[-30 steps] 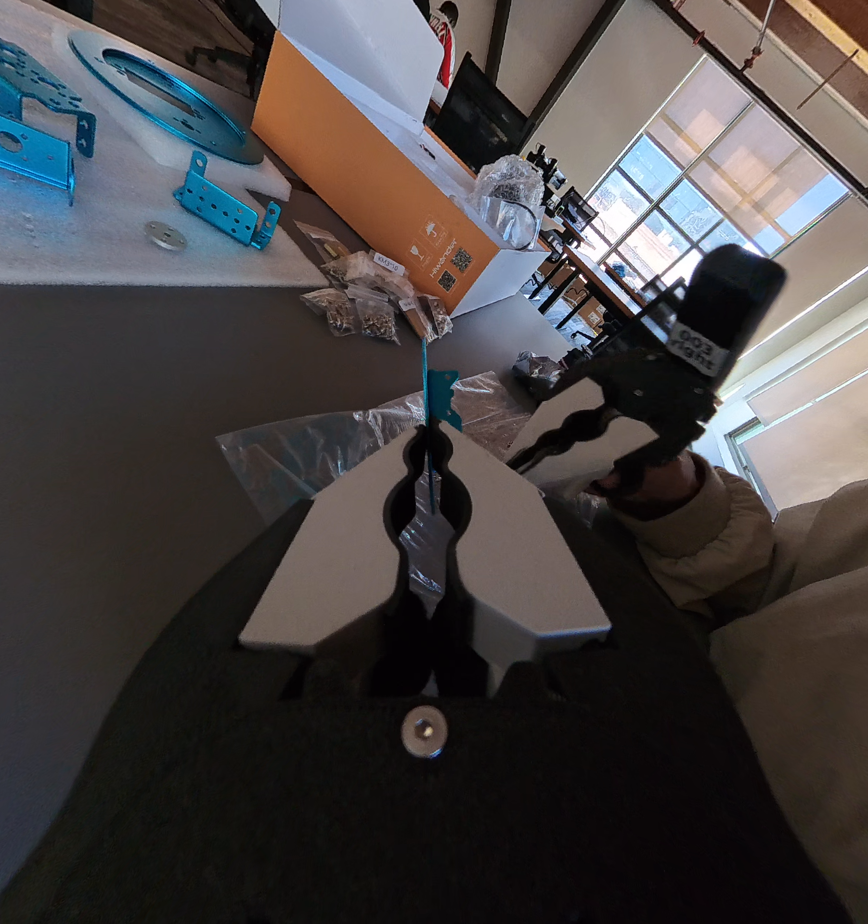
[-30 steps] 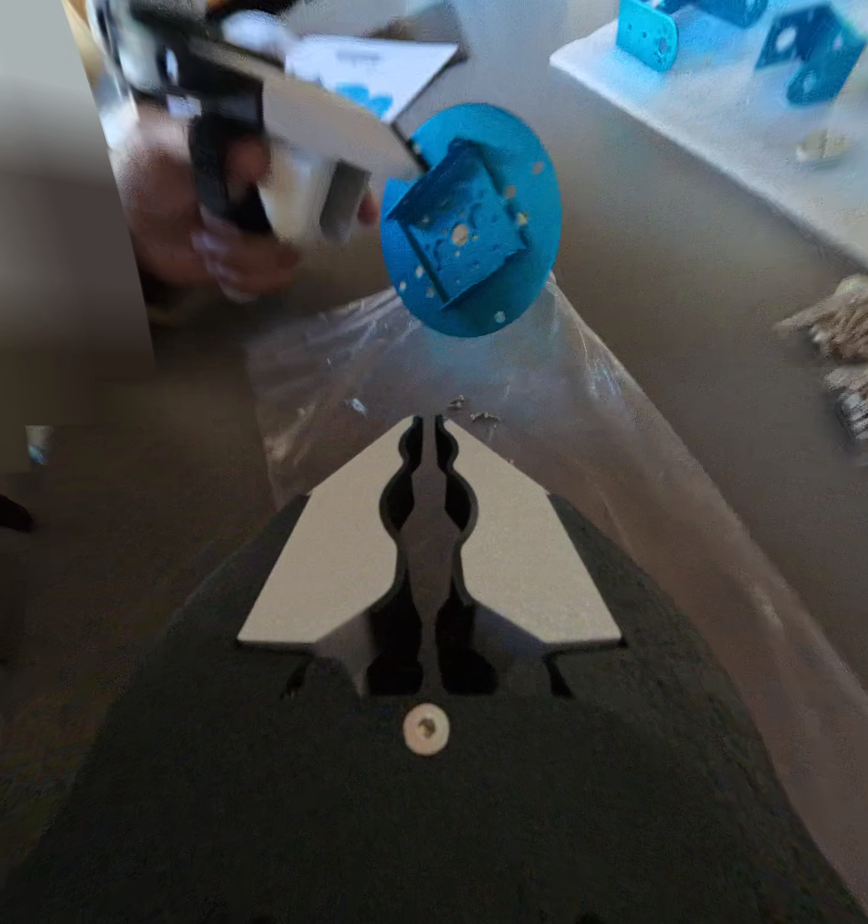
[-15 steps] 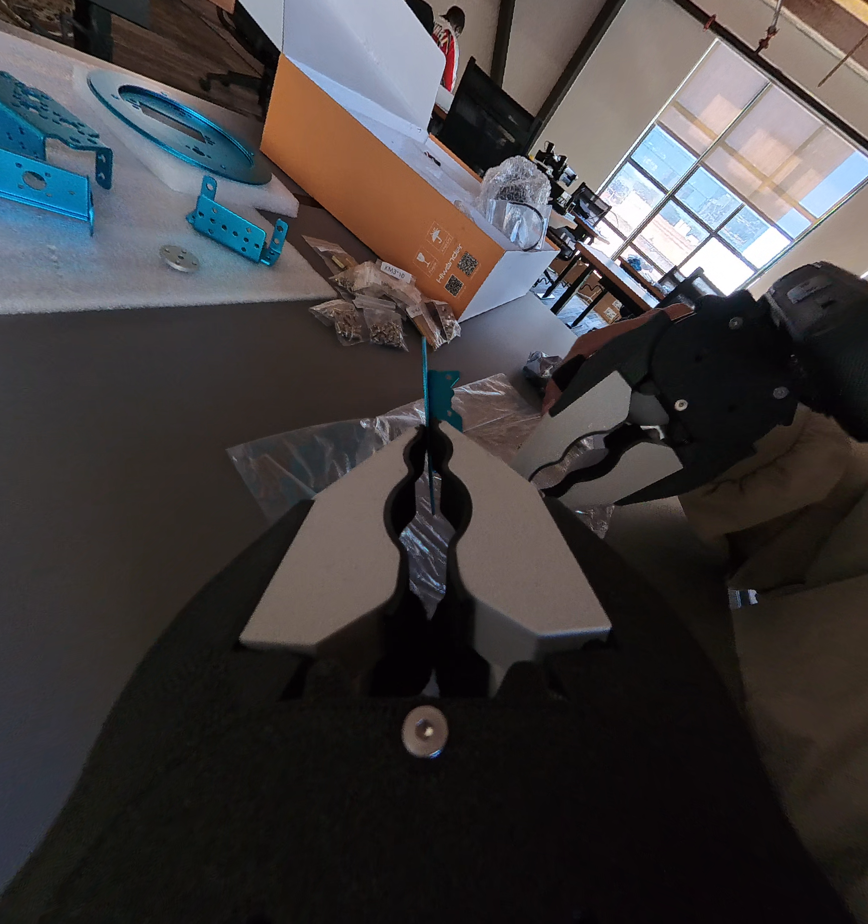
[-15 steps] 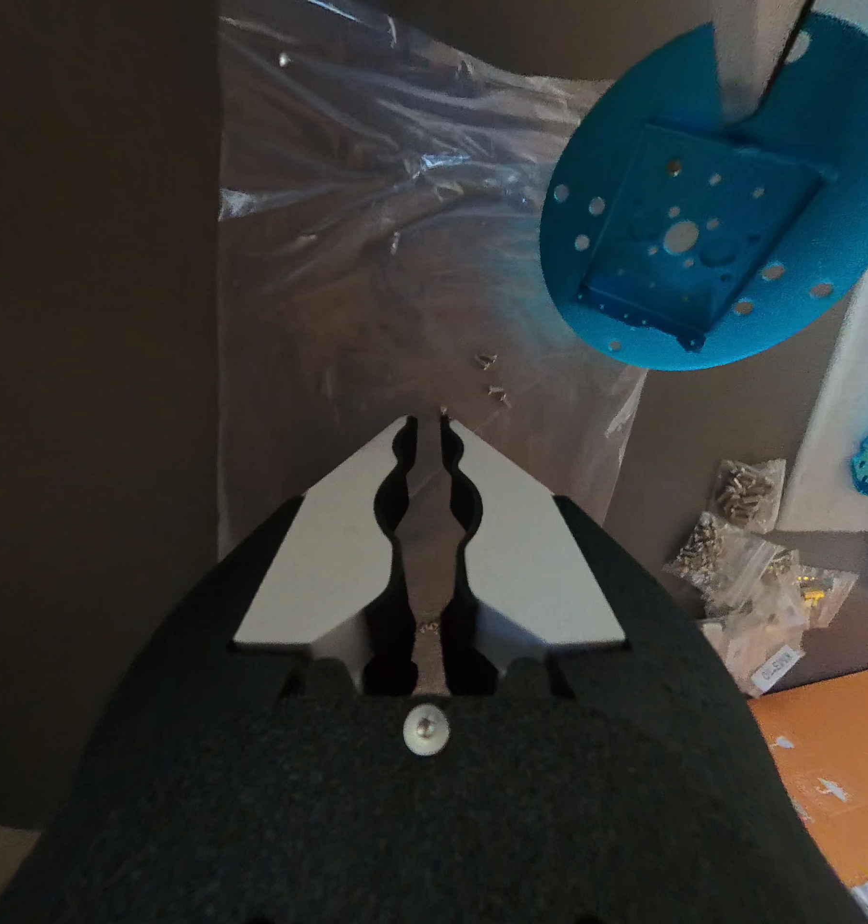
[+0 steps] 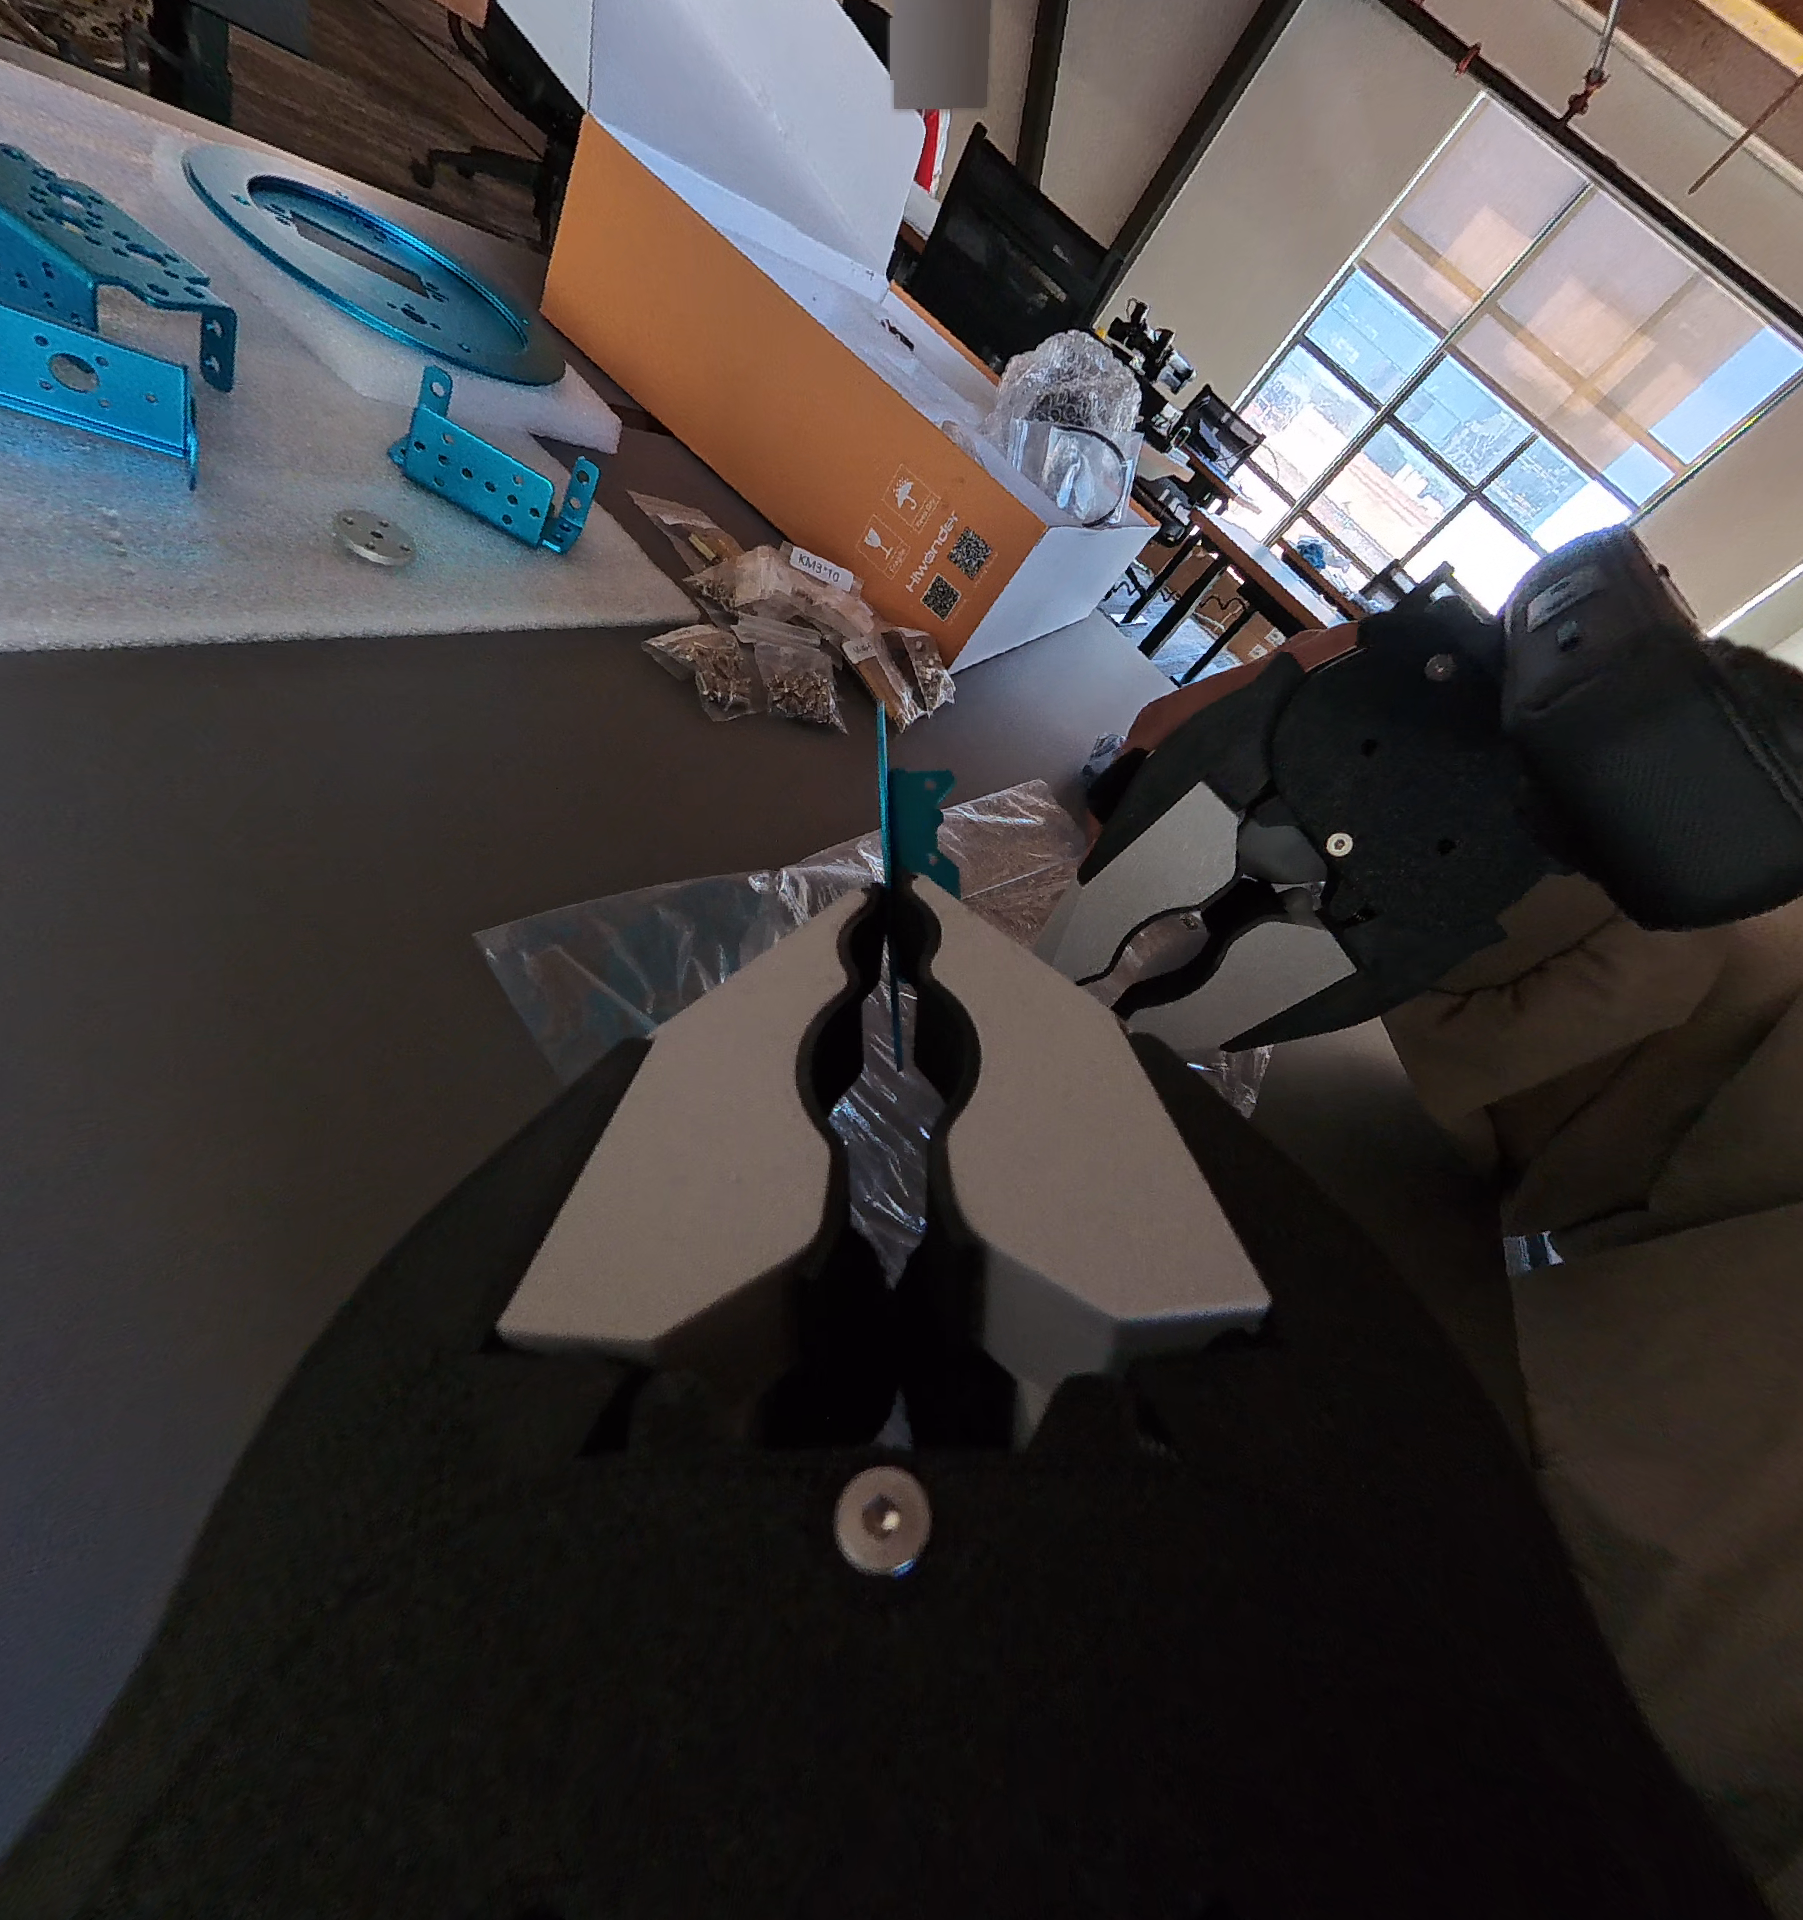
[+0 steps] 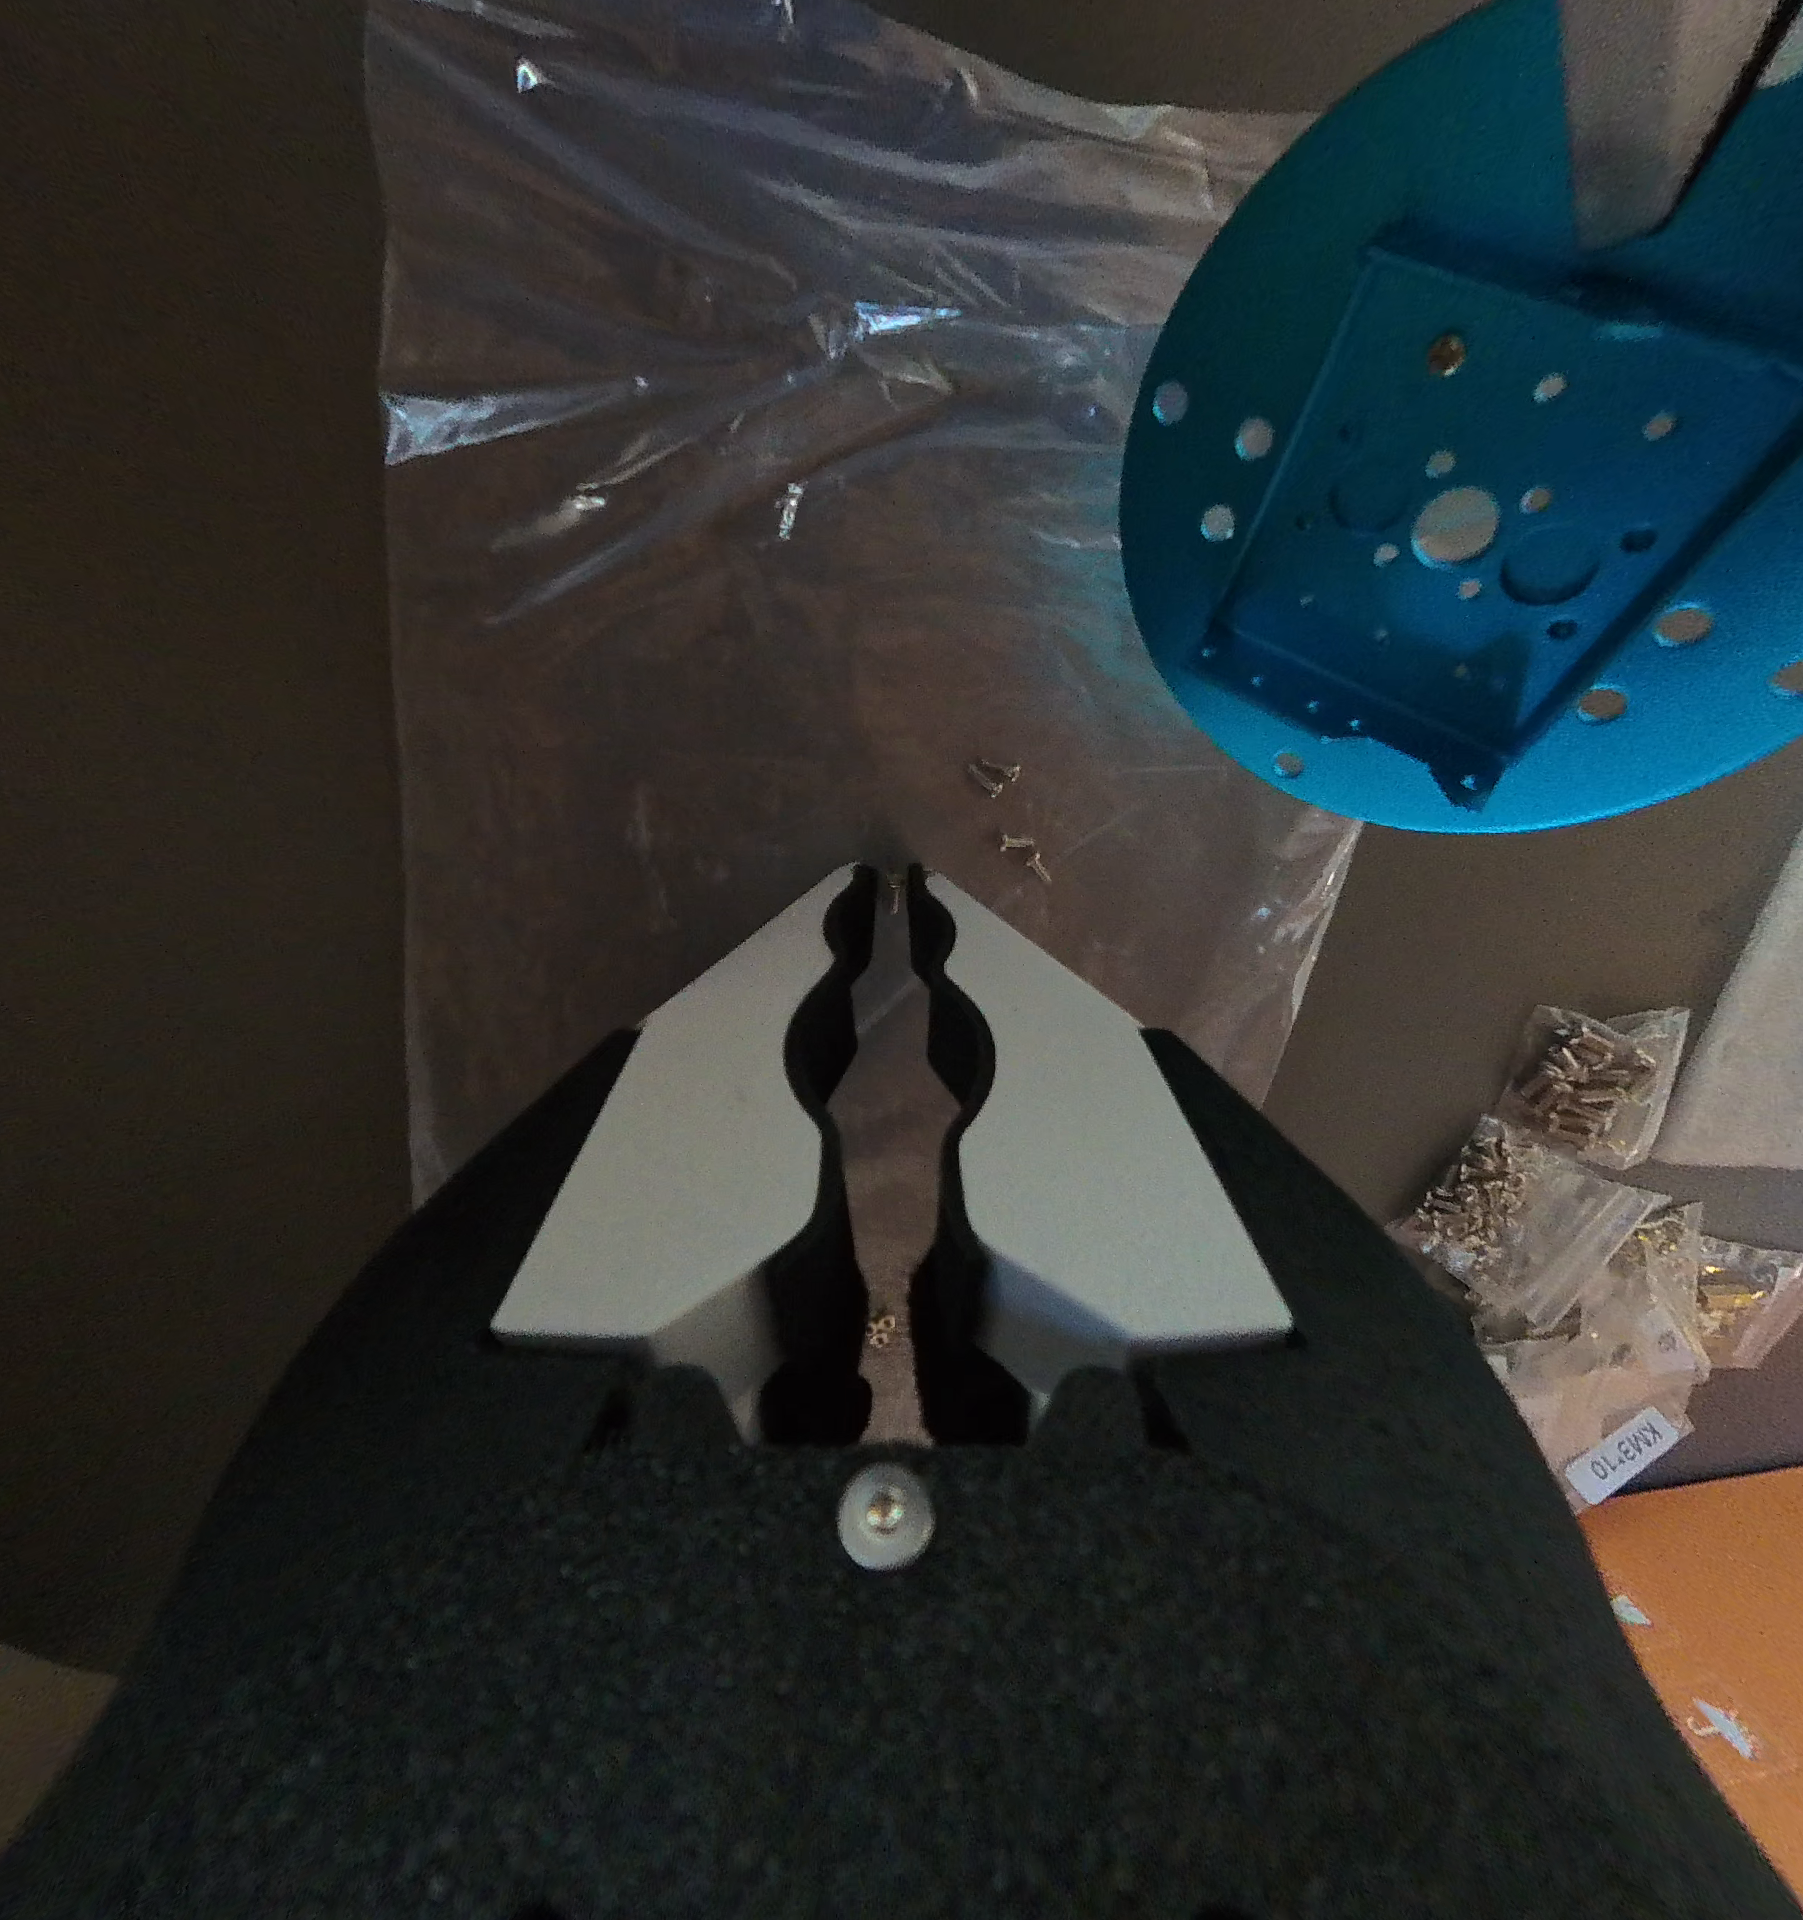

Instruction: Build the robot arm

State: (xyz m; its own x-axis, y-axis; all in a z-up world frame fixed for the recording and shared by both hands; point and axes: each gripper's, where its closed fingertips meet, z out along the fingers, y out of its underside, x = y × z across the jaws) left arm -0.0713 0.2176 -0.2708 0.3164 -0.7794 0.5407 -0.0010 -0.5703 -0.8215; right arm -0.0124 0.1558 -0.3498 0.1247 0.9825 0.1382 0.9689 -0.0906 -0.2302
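Workshop-office: blue metal brackets (image 5: 481,480), screw bags (image 5: 772,675), desks

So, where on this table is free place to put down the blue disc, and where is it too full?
Bare dark table lies left of the clear plastic bag, below the white foam sheet. It is crowded around the small screw bags, the orange box and the loose screws on the plastic.

We see the blue disc (image 5: 884,831) only edge-on in the left wrist view, its face hidden; the right wrist view cuts off its upper right. The tiny screw (image 6: 894,891) between the right gripper (image 6: 889,883) tips is too small to judge contact. The orange box (image 6: 1749,1704) is cropped.
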